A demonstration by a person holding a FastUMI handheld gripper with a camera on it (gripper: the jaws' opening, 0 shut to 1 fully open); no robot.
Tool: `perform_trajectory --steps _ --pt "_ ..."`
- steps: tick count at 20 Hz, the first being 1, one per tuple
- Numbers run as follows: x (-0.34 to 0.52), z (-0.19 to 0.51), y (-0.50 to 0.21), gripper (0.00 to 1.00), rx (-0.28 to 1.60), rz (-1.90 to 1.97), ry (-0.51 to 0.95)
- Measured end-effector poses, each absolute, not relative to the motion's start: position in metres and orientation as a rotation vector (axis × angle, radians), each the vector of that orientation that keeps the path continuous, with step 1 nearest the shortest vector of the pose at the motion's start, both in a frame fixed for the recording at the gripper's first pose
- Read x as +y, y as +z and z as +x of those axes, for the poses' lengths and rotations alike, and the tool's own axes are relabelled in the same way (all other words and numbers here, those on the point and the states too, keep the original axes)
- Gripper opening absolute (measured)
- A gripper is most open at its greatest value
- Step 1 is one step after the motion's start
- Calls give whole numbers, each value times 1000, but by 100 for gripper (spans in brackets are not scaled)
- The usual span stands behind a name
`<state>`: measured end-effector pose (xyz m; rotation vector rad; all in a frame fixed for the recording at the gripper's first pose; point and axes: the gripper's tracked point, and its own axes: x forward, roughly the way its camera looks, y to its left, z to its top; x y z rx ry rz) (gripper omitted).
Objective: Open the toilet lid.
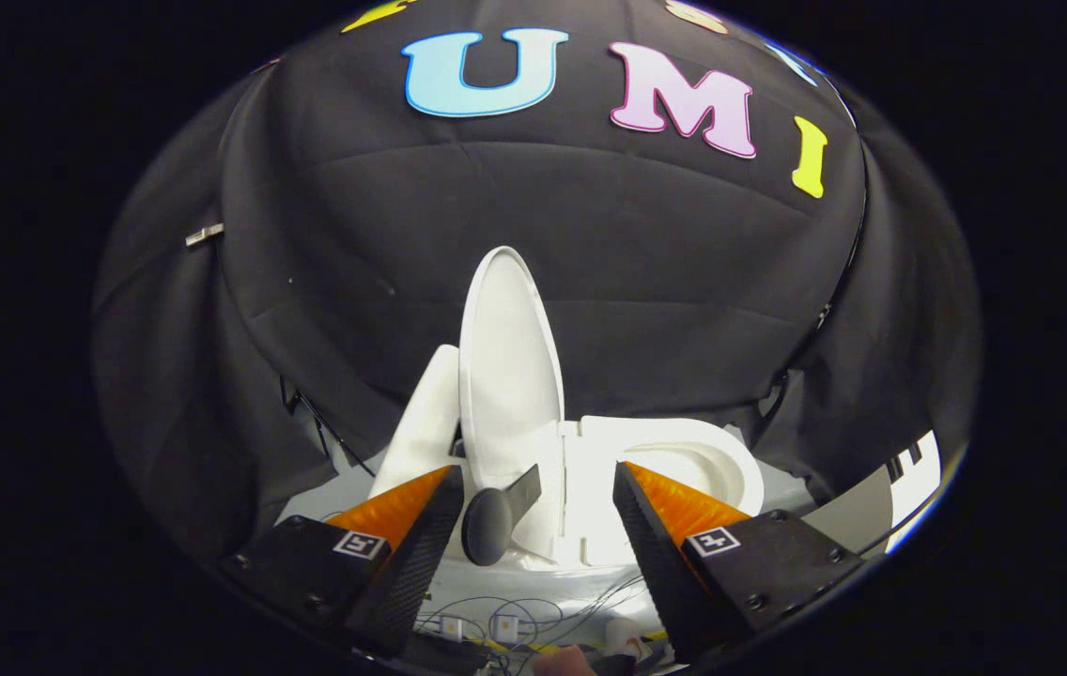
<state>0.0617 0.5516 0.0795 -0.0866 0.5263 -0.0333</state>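
Between the spread, empty tongs [533, 488], at 12 o'clock, toilet lid [507, 376] stands upright; withdraw straight back, avoiding contact.

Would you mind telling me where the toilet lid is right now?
In the gripper view, the toilet lid stands raised upright beyond the open tool, between the white tank and the bowl's seat.
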Motion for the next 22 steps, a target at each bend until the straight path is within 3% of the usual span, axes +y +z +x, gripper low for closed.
perform_trajectory --steps 5,15,22 --pt "554 67 130 99 429 11 73" --pt "496 63 211 100 263 12 148" --pt "412 46 205 99 175 -9 230"
